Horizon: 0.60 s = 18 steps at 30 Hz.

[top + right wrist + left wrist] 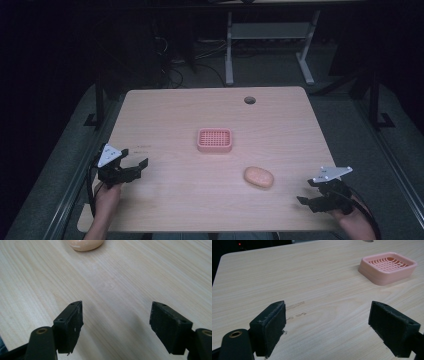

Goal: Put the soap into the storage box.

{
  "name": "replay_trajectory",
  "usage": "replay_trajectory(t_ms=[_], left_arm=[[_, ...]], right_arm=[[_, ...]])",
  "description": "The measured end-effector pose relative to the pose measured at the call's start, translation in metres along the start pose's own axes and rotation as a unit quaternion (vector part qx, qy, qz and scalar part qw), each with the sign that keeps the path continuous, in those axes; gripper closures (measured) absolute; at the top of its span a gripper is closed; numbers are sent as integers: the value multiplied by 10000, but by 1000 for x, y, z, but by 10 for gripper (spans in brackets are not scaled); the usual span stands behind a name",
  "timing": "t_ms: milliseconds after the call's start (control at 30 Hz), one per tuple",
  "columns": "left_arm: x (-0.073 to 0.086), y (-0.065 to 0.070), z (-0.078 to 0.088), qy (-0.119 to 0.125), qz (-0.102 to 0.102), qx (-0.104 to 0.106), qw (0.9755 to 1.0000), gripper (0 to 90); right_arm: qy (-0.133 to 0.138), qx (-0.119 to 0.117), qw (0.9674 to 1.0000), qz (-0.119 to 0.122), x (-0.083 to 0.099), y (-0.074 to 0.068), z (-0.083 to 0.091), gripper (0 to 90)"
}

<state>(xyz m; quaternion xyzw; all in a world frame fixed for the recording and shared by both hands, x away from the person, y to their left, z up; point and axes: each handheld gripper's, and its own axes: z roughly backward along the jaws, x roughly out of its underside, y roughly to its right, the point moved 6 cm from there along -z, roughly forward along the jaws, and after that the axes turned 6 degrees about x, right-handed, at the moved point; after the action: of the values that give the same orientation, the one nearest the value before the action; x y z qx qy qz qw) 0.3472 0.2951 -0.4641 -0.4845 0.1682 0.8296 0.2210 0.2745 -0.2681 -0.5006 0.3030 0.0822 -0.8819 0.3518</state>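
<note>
A pink rectangular soap dish (214, 140) with a slotted grid top sits flat near the middle of the counter (170, 110). An oval, peach-coloured soap (258, 177) lies flat nearer the person, apart from the dish.

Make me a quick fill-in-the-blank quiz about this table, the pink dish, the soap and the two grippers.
1. The grid-topped soap dish is coloured ____.
2. The bar of soap lies on the table, nearer the ____ gripper.
3. The jaws of the left gripper and the right gripper both stand ____.
4. The soap dish holds ____.

Missing words: pink; right; open; nothing
</note>
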Motion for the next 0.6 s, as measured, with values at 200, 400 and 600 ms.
replay_trajectory(t_ms=[200, 400, 600], left_arm=[[1, 1, 0, -11, -32, -9, 10000, 142], [2, 1, -1, -40, -34, -6, 10000, 142], [3, 0, -1, -42, -43, -5, 10000, 142]], right_arm=[[-104, -75, 9998, 145, -9, -6, -1, 259], [-185, -194, 9991, 320, -25, -12, -3, 223], [-303, -300, 9984, 371, -34, -15, -9, 191]])
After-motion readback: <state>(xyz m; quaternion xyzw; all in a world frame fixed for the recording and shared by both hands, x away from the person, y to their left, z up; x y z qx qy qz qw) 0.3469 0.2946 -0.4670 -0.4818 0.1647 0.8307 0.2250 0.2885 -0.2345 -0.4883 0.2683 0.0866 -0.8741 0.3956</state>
